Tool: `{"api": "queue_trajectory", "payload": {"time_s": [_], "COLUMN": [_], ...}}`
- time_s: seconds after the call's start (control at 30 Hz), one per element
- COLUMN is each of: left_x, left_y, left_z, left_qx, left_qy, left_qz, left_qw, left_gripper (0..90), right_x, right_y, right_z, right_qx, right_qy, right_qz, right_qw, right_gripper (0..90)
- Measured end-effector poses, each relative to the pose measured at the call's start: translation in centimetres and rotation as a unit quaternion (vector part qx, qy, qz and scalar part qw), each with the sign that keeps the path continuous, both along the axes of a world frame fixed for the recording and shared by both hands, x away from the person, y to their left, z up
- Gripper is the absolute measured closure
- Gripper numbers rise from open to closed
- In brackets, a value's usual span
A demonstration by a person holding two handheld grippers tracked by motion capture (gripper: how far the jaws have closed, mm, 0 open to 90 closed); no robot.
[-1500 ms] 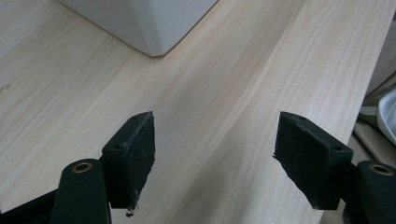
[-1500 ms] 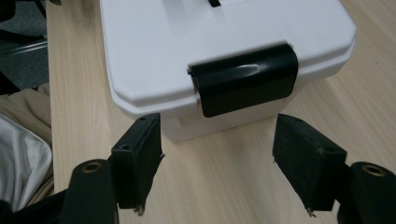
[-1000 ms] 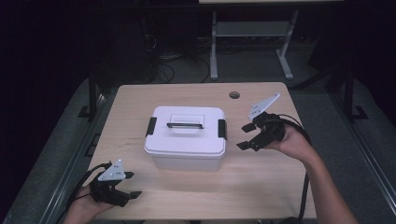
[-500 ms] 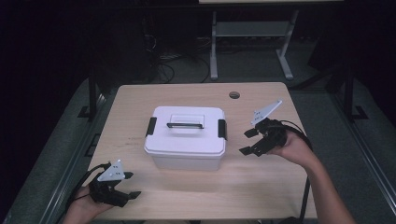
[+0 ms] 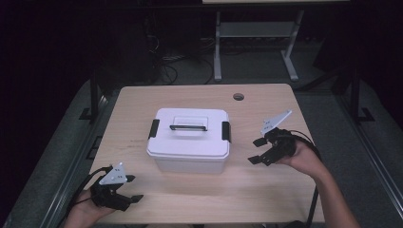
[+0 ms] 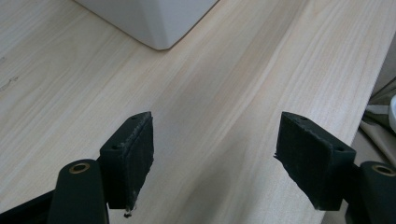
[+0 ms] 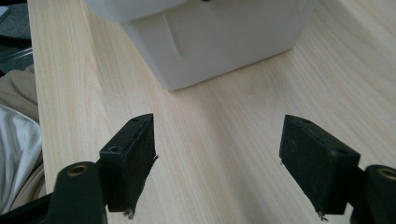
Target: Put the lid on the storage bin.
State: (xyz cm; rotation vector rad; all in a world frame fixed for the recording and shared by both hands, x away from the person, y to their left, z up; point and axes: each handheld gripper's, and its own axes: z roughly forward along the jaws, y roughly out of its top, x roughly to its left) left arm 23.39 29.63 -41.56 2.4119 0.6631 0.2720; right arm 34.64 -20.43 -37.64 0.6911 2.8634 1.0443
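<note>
A white plastic box (image 5: 189, 141) with a lid, a handle (image 5: 188, 127) on top and a black latch (image 5: 153, 128) on each end stands in the middle of the wooden table (image 5: 285, 194). My left gripper (image 5: 132, 188) rests open near the table's front left corner, apart from the box. A corner of the box (image 6: 149, 21) lies ahead of its spread jaws. My right gripper (image 5: 257, 151) is held open to the right of the box, pointing at its right end. The box's lower side (image 7: 219, 42) fills the top of the right gripper view. Nothing sits between either pair of jaws.
A round cable hole (image 5: 238, 97) is in the table's far right part. Beyond the table stands the metal frame of another table (image 5: 256, 33) with cables on the floor. Light cloth (image 7: 16, 130) shows past the table edge.
My right gripper has moved down and toward the front, away from the box's right latch, to a lower spot beside the box. My left gripper has stayed still.
</note>
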Motion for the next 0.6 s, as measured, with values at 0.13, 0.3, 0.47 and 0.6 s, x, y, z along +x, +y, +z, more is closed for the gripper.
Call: {"api": "queue_trajectory", "payload": {"time_s": [0.13,0.3,0.47,0.6], "left_x": [0.0,0.0,0.1,0.1], "left_y": [-0.1,-0.1,0.0,-0.1], "left_z": [-0.1,-0.1,-0.2,-0.2], "left_qx": [0.001,0.002,0.003,0.004], "left_qy": [0.002,0.002,0.002,0.003], "left_qz": [0.0,0.001,0.003,0.002], "left_qw": [1.0,1.0,1.0,1.0], "left_gripper": [27.6,27.6,27.6,27.7], "right_x": [-0.2,-0.4,-0.8,-1.0], "right_y": [-0.6,-0.9,-1.4,-1.7], "right_z": [-0.7,-1.1,-1.8,-2.1], "right_qx": [0.003,0.003,0.004,0.006], "right_qy": [0.004,0.007,0.012,0.015], "right_qz": [-0.005,-0.009,-0.013,-0.015], "right_qw": [1.0,0.9999,0.9998,0.9998], "right_gripper": [26.2,26.2,26.2,26.2]}}
